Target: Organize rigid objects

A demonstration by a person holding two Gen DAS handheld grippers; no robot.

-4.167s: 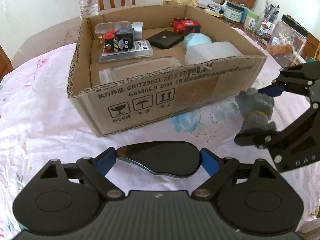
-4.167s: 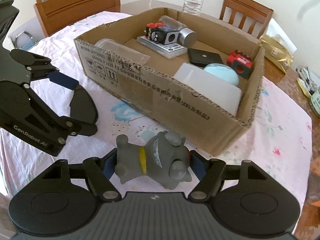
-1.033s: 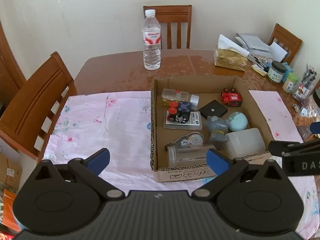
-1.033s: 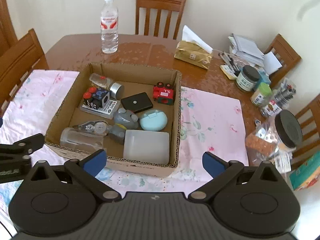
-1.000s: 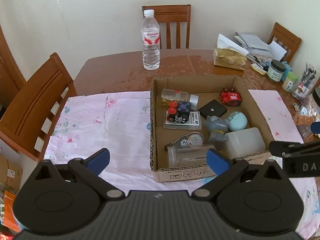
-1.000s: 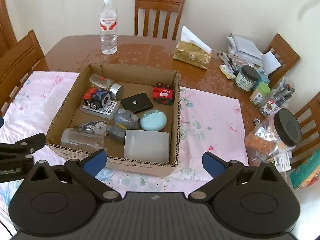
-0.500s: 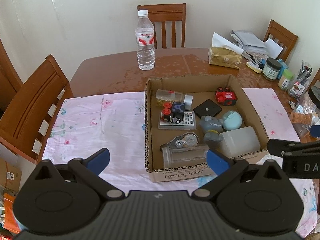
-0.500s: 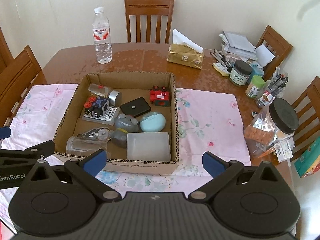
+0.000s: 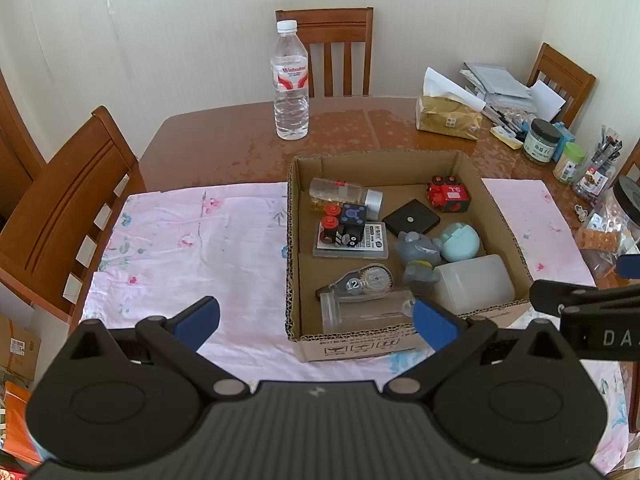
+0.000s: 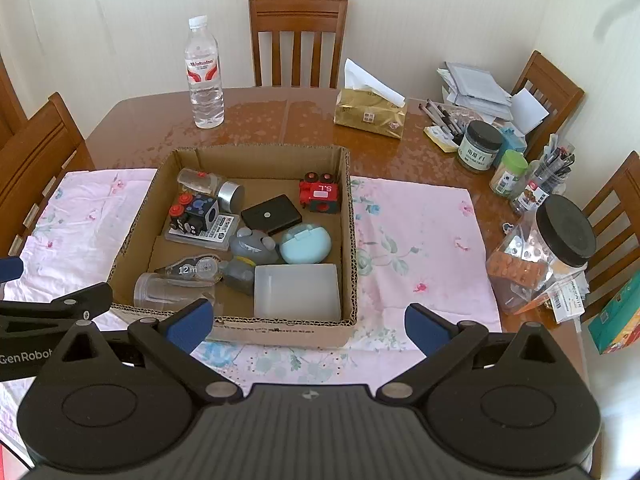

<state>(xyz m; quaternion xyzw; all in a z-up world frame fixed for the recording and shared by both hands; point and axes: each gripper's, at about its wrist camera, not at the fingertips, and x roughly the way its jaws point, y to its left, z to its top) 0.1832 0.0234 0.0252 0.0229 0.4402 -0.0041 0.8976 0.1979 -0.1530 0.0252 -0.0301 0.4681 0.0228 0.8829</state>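
Note:
A cardboard box (image 9: pixel 294 240) (image 10: pixel 347 216) stands on the pink cloth and holds several items: a grey toy figure (image 9: pixel 416 250) (image 10: pixel 252 246), a correction tape (image 9: pixel 360 280) (image 10: pixel 192 268), a red toy car (image 9: pixel 448 194) (image 10: pixel 320 194), a black case (image 9: pixel 414 220), a blue case (image 10: pixel 306 246), a white box (image 10: pixel 296 290) and a clear jar (image 9: pixel 360 312). My left gripper (image 9: pixel 316 322) is open and empty, high above the box's near edge. My right gripper (image 10: pixel 306 326) is open and empty, also high above the near edge.
A water bottle (image 9: pixel 291 84) (image 10: pixel 204 76) stands behind the box. A tissue pack (image 10: pixel 370 114), jars (image 10: pixel 480 146) and stationery crowd the table's right side. A big black-lidded jar (image 10: pixel 540 256) stands at the right edge. Wooden chairs (image 9: pixel 68 196) surround the table.
4.2 s ago the left gripper held a dark flat object and the right held the grey figure, both beside the box. Now both are open, empty and pulled back; the figure lies inside the box.

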